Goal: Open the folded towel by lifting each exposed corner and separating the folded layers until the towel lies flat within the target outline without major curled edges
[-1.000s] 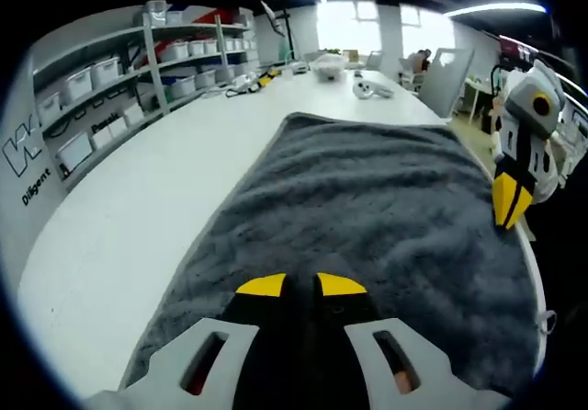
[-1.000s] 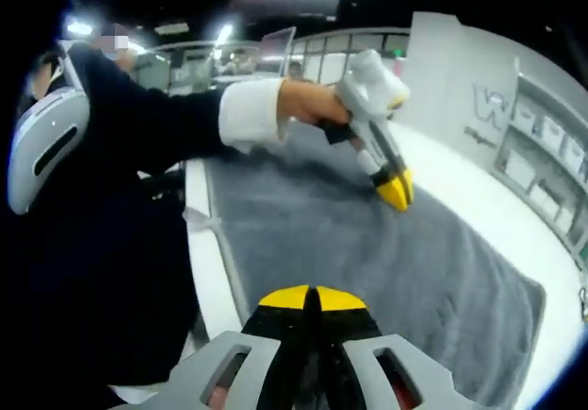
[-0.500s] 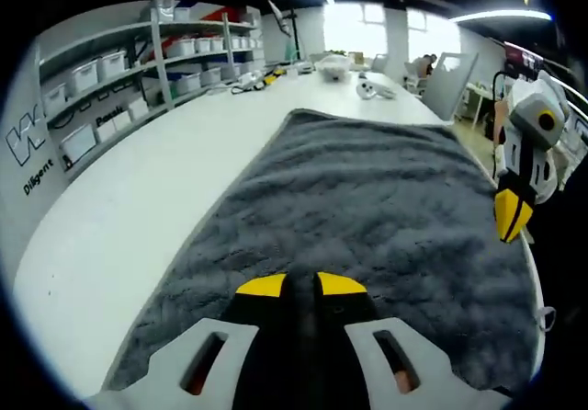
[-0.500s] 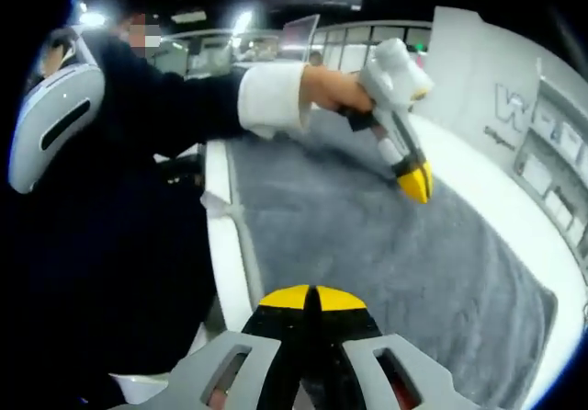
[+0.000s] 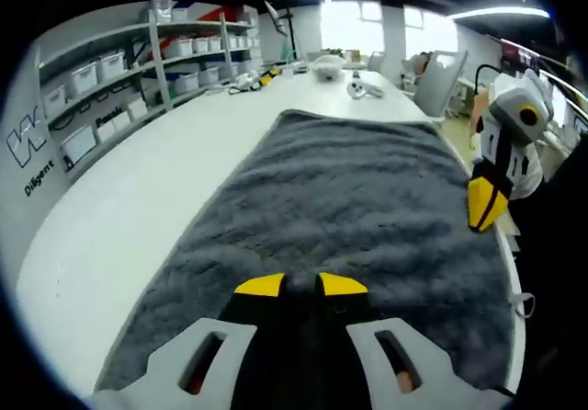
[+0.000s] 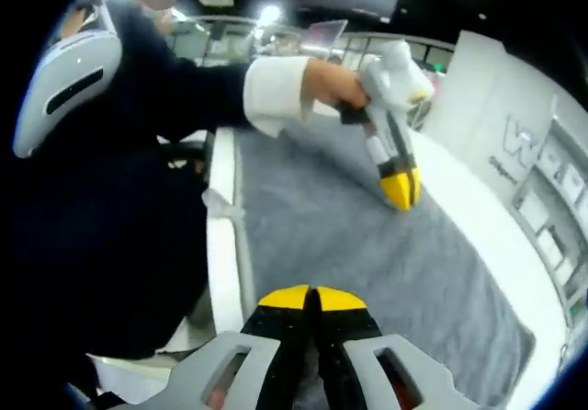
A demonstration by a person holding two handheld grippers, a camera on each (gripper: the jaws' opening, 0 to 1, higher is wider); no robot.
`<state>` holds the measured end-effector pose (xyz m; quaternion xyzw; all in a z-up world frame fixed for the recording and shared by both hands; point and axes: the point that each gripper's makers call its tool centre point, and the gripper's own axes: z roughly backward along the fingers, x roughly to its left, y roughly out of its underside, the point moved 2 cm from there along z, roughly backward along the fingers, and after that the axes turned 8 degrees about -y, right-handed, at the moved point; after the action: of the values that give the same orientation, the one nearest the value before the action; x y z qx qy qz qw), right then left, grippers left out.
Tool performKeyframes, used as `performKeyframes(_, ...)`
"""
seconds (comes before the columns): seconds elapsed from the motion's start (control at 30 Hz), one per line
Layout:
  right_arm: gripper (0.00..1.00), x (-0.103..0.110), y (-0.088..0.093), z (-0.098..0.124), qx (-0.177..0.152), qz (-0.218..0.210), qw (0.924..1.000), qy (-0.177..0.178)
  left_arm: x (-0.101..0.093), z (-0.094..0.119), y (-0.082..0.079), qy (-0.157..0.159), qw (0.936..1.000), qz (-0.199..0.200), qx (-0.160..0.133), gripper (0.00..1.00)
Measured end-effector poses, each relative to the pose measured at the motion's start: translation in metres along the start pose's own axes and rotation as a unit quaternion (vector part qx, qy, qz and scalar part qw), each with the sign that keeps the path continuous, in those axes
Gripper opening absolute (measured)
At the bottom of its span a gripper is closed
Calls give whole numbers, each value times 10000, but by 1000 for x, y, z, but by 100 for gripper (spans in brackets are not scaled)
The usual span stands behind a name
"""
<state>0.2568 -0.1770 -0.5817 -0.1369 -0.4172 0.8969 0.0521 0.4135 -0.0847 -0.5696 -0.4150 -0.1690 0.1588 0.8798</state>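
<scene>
A dark grey towel [image 5: 340,199] lies spread flat along a white table [image 5: 119,217]. My left gripper [image 5: 301,285] hovers over its near end, jaws shut with nothing between them. In the right gripper view the same towel [image 6: 367,235] runs away from me, and my right gripper [image 6: 310,296] is shut and empty by the table's near edge. The left gripper [image 6: 400,189] comes into that view from above, held in a person's hand, tips over the towel. The right gripper [image 5: 484,204] hangs over the towel's right edge in the left gripper view.
Shelves with white bins [image 5: 119,79] line the wall left of the table. Small objects [image 5: 358,86] sit at the table's far end. The person's dark sleeve and white cuff [image 6: 266,93] reach over the towel. A white chair [image 6: 60,79] stands at left.
Both cameras shifted slightly. The right gripper moved a little inward over the towel's right edge, and the left gripper lowered toward the towel. The towel stays flat.
</scene>
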Motion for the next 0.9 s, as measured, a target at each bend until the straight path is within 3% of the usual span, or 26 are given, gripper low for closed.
performKeyframes(0.43,4,7,-15,-28,-61,396,9990,-213,-51,27,33,665,9975,-87,219,13)
performKeyframes(0.9,0,11,-13,-30,-227,-5,9989,-398,-57,34,42,743,9965,314,214,8)
